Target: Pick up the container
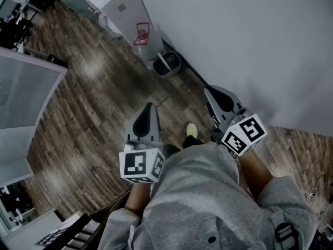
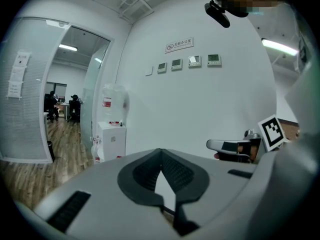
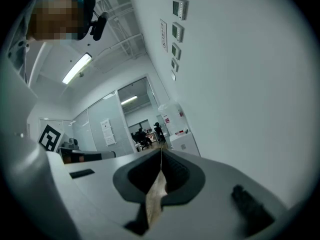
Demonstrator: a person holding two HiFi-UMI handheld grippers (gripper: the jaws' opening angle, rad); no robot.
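I am standing on a wood floor (image 1: 93, 103) beside a white wall, a gripper in each hand held out in front of me. My left gripper (image 1: 150, 106) (image 2: 160, 150) is shut with nothing between its jaws. To its right my right gripper (image 1: 208, 90) (image 3: 161, 149) is also shut and empty, its tips meeting. Each gripper shows in the other's view: the right gripper (image 2: 234, 146) at the right edge, the left gripper (image 3: 80, 157) at the left. A small grey bin (image 1: 167, 64) stands on the floor by the wall ahead, well beyond both grippers. I see no other container.
A white water dispenser (image 1: 130, 9) (image 2: 111, 136) stands against the wall past the bin. Frosted glass partitions (image 1: 23, 87) (image 2: 25, 89) line the left side. People sit at desks (image 2: 52, 106) far down the corridor. My shoe (image 1: 191, 130) shows between the grippers.
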